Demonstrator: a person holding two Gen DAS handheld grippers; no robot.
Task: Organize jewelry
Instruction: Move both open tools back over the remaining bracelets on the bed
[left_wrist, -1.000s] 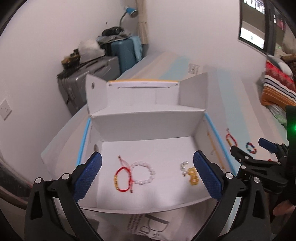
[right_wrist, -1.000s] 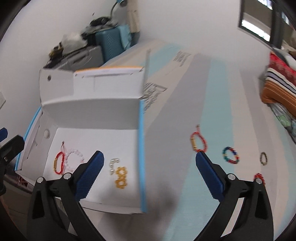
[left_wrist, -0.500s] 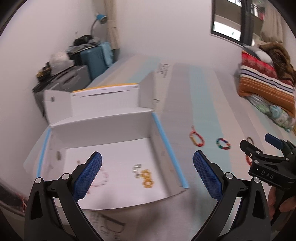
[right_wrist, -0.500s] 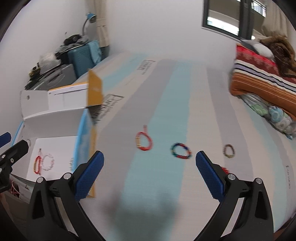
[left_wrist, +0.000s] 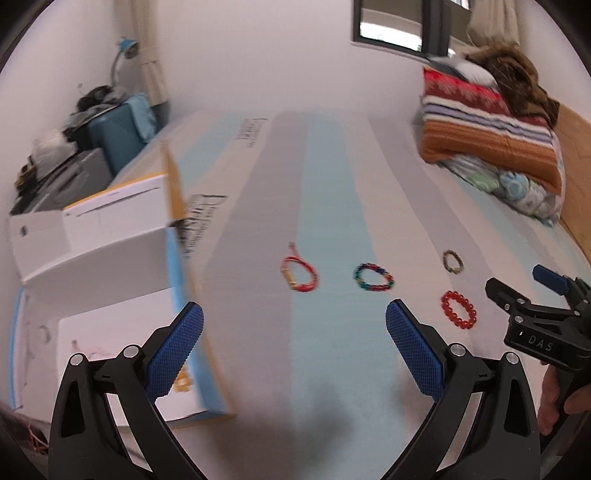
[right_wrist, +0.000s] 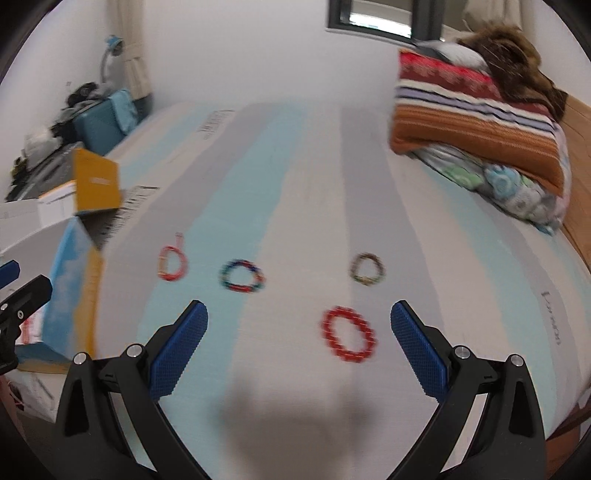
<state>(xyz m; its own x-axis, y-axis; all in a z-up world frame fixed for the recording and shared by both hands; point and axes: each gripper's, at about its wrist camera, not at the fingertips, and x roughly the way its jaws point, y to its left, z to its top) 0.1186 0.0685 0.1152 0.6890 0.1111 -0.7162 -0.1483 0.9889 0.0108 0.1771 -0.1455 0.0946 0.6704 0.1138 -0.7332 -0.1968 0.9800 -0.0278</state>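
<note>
Several bracelets lie on the striped bed: a red cord one (left_wrist: 298, 274) (right_wrist: 171, 263), a multicoloured beaded one (left_wrist: 373, 277) (right_wrist: 242, 276), a dark brown beaded one (left_wrist: 453, 260) (right_wrist: 367, 269) and a red beaded one (left_wrist: 458, 309) (right_wrist: 348, 334). My left gripper (left_wrist: 293, 347) is open and empty above the bed, right of the open white box (left_wrist: 122, 328). My right gripper (right_wrist: 298, 345) is open and empty, with the red beaded bracelet just ahead between its fingers. A yellow piece (left_wrist: 181, 384) shows in the box.
Folded striped blankets (right_wrist: 476, 122) are piled at the back right. Suitcases (left_wrist: 118, 136) and clutter stand at the back left by the wall. The box's blue-edged wall (right_wrist: 70, 280) stands at the left of the bracelets.
Both grippers have swung right, from over the box to over the bed. The box has slid to the left of both views and the loose bracelets have come into the centre.
</note>
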